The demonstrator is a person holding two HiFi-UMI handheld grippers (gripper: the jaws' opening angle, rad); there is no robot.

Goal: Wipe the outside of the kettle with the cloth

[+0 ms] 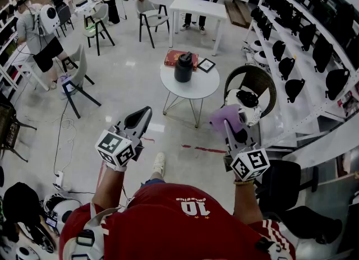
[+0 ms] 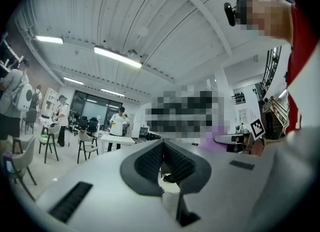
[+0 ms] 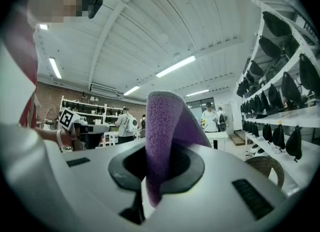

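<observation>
purple cloth (image 3: 165, 136) clamped in right gripper (image 1: 231, 129), held up in the air. left gripper (image 1: 140, 120) closed on nothing. black kettle (image 1: 184, 66) upright on round white desk (image 1: 193, 89), well apart from both.

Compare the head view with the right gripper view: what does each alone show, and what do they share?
Head view only: the black kettle standing on the round white table. Right gripper view only: the ceiling strip lights. Both: the purple cloth clamped in the right gripper.
</observation>
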